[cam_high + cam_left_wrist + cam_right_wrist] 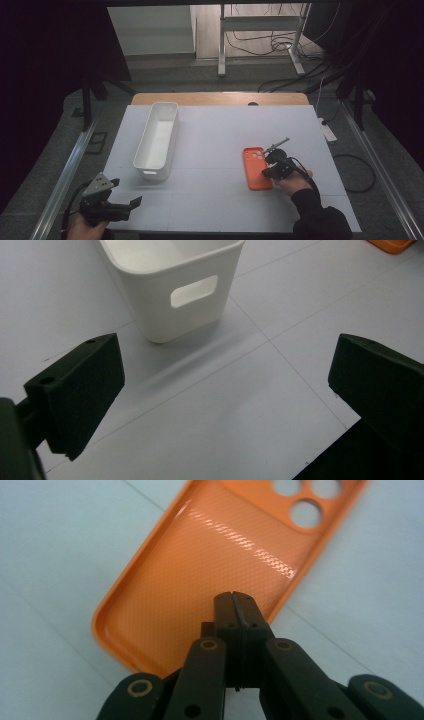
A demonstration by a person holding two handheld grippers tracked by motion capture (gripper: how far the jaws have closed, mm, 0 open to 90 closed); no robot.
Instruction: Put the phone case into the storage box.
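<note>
Here the flat orange soft-plastic phone case (257,168) lies inner face up on the pale grey table top (220,145), on the right half of it, with its long sides running away from the person and its three round camera holes at the far end. The right gripper (270,161) hangs just over the right edge of the case, about midway along it, with the person's right hand (292,181) behind it, nearer the table's near edge. In the right gripper view the two black jaws are pressed flat together with nothing between them, and their joined tip (234,600) shows over the case's ribbed inner surface (200,570), close to its long rim; whether the tip touches the plastic cannot be told. The case itself rests wholly on the table. Well apart from it, on the left half, stands the long white plastic bin (157,139), open at the top, with a slot handle in its near end wall. The left gripper (131,204) sits at the near left corner of the table, held in the left hand (86,229), and in the left gripper view its jaws stand wide apart with only bare table between them, the bin's handle end (180,290) ahead of them and a corner of the orange case (392,244) at the far right.
</note>
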